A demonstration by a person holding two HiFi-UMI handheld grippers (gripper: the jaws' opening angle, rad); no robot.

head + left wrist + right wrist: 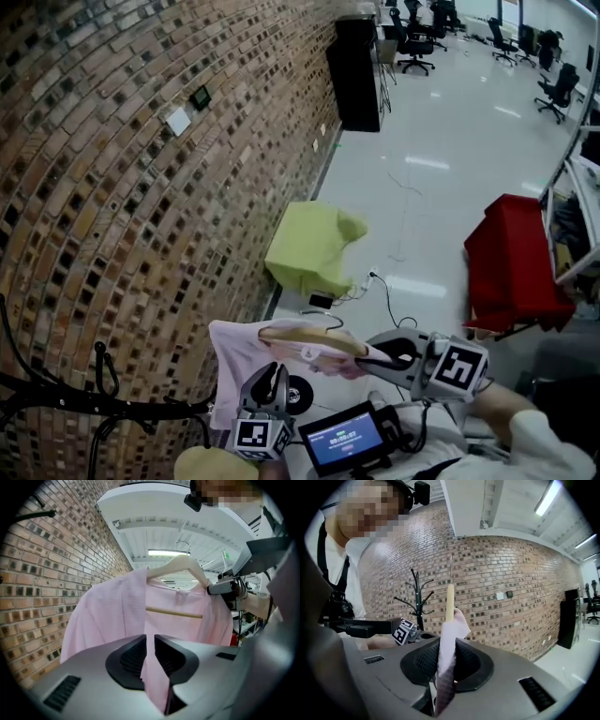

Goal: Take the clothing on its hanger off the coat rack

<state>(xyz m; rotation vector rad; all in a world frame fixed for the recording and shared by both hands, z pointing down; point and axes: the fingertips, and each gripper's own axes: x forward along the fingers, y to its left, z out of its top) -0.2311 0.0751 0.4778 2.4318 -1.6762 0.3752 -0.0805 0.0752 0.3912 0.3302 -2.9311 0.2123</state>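
Black metal sits at your far left: the coat rack (56, 398) stands against the brick wall (112, 187), and nothing hangs on the arms that show. Just right of it, your left gripper (270, 386) has its jaws clenched on a front edge of the pink shirt (239, 352), low on the garment. The cloth runs straight through the pads in the left gripper view.

The shirt is draped on a wooden hanger (309, 337) that is clear of the rack, between your two grippers and in front of your chest. Its wire hook points up into open air and is caught on nothing. Your right gripper (380, 358) is clamped on the hanger's shoulder end, with pink fabric pinched in the jaws and the wood rising above them.

From this I judge that the lift-off is done and you are in the carry-away step. The next move calls for holding both grips firm, keeping the hanger roughly level so the shirt does not slide off, and drawing the hem away from the rack's arms.

For room, the wall and rack close off your left. A green-draped block (309, 246) sits ahead by the wall, and a red-draped stand (511, 262) is on the right. Between them the pale floor (431, 141) is open, so that is your clear lane.
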